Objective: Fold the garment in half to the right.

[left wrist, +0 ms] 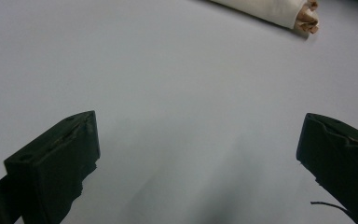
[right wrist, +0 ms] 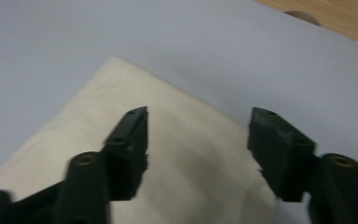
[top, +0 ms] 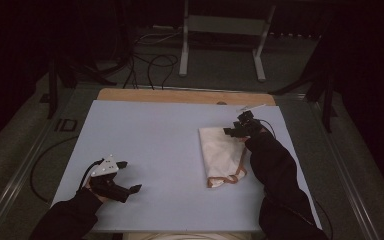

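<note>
Folded cream cloth bag (top: 221, 152) with the brown strap handles is lying flat on the right half of the pale blue tabletop (top: 160, 150), its closed fold pointing toward the far edge and its handles (top: 227, 178) curling out toward the near edge. I am holding my right gripper (top: 239, 128) over the bag's far right corner, and in the right gripper view its black jaws are standing apart above the cream fabric (right wrist: 186, 163) with nothing pinched between them. I am reading this as the release at the end of a fold: the cloth is sitting neatly doubled, and the gripper is letting go of it.

My left gripper (top: 130, 176) is resting near the near left corner of the tabletop, well apart from the bag, its jaws spread wide over bare blue surface; in the left gripper view the bag's handle end (left wrist: 307, 18) is showing far off.

Next I am expecting either another fold or a tidy-up, which is calling for a clean pinch on one edge without dragging the layers askew.
</note>
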The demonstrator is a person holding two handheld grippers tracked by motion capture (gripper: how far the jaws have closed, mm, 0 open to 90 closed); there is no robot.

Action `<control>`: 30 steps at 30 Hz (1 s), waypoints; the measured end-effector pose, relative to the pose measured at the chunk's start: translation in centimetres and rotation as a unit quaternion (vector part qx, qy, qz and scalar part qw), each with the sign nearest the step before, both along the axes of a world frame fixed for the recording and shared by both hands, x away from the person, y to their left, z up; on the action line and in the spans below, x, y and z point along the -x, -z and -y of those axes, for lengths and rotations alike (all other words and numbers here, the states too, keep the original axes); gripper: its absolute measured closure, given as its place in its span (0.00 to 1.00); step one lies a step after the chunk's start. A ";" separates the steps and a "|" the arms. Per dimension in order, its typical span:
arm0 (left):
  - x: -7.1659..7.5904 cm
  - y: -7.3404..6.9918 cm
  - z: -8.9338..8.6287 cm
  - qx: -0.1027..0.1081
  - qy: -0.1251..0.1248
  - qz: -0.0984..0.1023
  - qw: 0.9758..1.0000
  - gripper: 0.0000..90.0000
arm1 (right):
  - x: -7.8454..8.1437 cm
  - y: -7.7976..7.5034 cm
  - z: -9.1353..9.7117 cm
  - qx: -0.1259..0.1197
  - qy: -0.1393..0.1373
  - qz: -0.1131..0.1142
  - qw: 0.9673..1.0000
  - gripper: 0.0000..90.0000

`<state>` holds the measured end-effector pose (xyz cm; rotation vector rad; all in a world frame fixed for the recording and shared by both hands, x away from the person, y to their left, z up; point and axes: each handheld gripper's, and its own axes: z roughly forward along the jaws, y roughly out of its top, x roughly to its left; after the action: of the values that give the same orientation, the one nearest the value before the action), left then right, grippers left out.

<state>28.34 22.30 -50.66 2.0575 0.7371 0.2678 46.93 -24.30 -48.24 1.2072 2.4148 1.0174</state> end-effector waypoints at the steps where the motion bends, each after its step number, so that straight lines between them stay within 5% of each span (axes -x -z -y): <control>1: 0.0 0.0 0.0 -0.001 -0.001 0.001 1.000 0.00 | 0.1 -0.1 -0.2 -0.003 -0.006 -0.003 1.000 0.38; 11: 0.0 0.0 0.0 -0.001 0.000 0.001 1.000 0.00 | 0.7 -0.5 -1.2 -0.032 -0.037 -0.028 0.998 0.13; 30: 0.1 0.0 -0.1 -0.002 -0.002 0.002 1.000 0.00 | 3.4 -2.5 -3.5 -0.026 -0.082 0.005 0.996 0.11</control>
<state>28.28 22.44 -50.61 2.0587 0.7385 0.2744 43.53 -20.84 -45.77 1.0285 2.5282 1.1354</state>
